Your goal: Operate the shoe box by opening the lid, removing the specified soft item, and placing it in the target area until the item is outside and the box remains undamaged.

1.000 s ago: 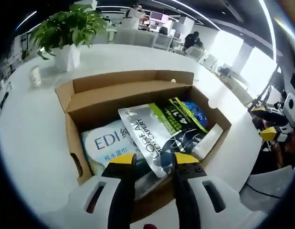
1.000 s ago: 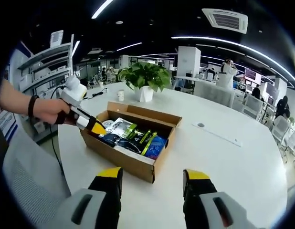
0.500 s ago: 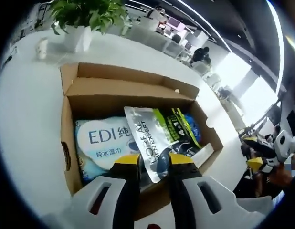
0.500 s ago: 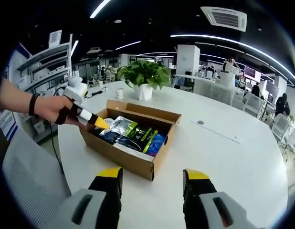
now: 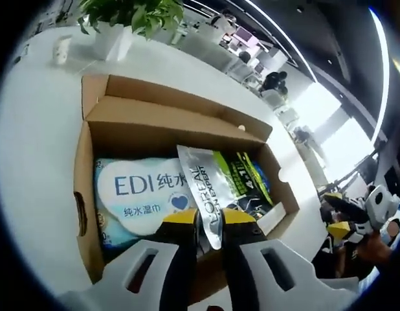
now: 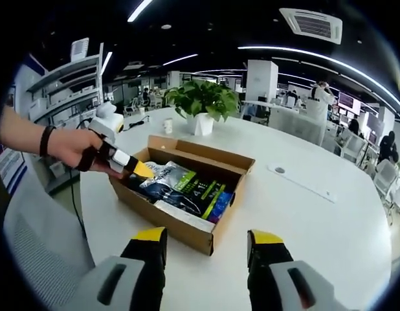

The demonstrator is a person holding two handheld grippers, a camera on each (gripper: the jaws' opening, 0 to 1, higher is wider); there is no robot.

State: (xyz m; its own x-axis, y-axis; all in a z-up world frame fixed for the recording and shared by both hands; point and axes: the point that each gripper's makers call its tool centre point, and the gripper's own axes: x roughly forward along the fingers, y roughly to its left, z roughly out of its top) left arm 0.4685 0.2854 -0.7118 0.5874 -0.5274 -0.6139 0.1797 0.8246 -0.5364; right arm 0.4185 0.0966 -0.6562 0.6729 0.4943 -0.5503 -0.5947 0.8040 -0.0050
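The open cardboard shoe box (image 5: 167,107) lies on a white table, its lid folded back. Inside it are a white-and-blue EDI wipes pack (image 5: 138,194), a silver L'Oreal pouch (image 5: 210,184) and a black-and-green packet (image 5: 248,181). My left gripper (image 5: 211,220) has its jaws drawn in on the pouch's lower corner. In the right gripper view a hand holds that left gripper (image 6: 140,170) at the near-left end of the box (image 6: 180,230), at the edge of the pouch (image 6: 167,176). My right gripper (image 6: 206,238) stands open over the table in front of the box, holding nothing.
A potted plant (image 6: 200,103) and a small paper cup (image 6: 167,125) stand behind the box. A white strip (image 6: 297,181) lies on the table to the right. The table edge runs close on the left, with a grey chair back (image 6: 38,253) beside it.
My left gripper's jaws have narrowed around the silver pouch's corner and pushed a little deeper into the box. The right gripper has stayed open and nearly still.
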